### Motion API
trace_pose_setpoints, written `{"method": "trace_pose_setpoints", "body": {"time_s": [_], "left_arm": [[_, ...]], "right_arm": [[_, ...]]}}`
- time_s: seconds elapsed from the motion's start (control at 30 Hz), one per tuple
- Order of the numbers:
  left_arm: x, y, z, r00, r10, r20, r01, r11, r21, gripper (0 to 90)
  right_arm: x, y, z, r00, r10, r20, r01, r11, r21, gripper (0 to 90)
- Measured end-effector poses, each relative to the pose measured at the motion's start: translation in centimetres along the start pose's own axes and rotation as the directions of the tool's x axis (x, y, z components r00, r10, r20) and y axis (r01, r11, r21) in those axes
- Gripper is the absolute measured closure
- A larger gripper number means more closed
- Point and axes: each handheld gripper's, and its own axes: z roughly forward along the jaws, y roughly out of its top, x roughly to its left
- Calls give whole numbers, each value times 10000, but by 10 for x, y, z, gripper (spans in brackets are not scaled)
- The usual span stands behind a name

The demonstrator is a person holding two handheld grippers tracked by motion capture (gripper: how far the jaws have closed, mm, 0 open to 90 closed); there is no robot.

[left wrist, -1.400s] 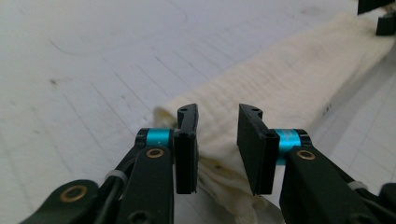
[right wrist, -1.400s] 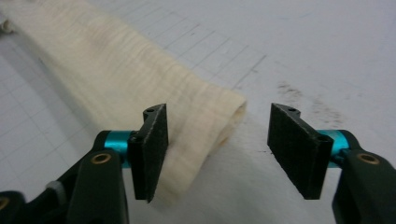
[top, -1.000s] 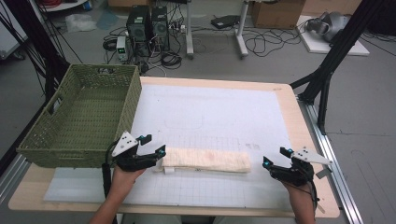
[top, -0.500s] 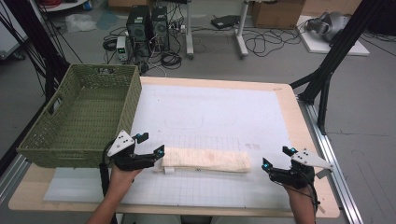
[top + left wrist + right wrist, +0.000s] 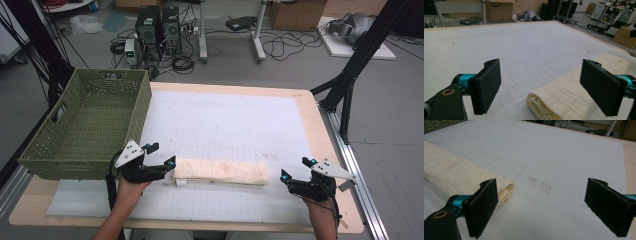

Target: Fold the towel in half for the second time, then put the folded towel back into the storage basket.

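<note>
A cream towel (image 5: pixel 220 171), folded into a long strip, lies on the white grid mat (image 5: pixel 225 115) near the table's front. My left gripper (image 5: pixel 163 155) sits at its left end, open, and its jaws have just been opening. In the left gripper view, the rolled towel end (image 5: pixel 559 100) lies low between the left gripper's (image 5: pixel 541 65) wide jaws, untouched. My right gripper (image 5: pixel 295 168) rests just past the towel's right end, open, and its jaws have also just been opening. In the right gripper view, the towel's end (image 5: pixel 456 170) lies beside the left jaw of the right gripper (image 5: pixel 541 182), with bare mat between the jaws.
An empty green woven basket (image 5: pixel 85 130) stands on the table's left side, close behind my left hand. The wooden table edge (image 5: pixel 330 150) runs along the right. Computers and cables (image 5: pixel 160 30) sit on the floor beyond the far edge.
Both grippers' jaws stand slightly wider than a second ago. The hands and the towel have stayed where they were.
</note>
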Motion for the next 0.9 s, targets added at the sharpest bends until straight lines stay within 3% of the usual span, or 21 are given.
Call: {"method": "trace_pose_setpoints", "body": {"time_s": [0.33, 0.57, 0.9], "left_arm": [[0, -1, 1, 10000, 32, -24, -31, 9999, 152, 183], [1, -3, 3, 9997, -167, -150, 172, 9994, 315, 185], [1, -8, 11, 9987, -398, -326, 441, 9889, 1418, 237]], "right_arm": [[-1, -1, 1, 10000, -62, -34, 62, 10000, 39, 110], [0, -2, 3, 9999, -105, -62, 106, 9998, 187, 110], [2, -3, 7, 9996, -159, -222, 168, 9991, 392, 110]]}}
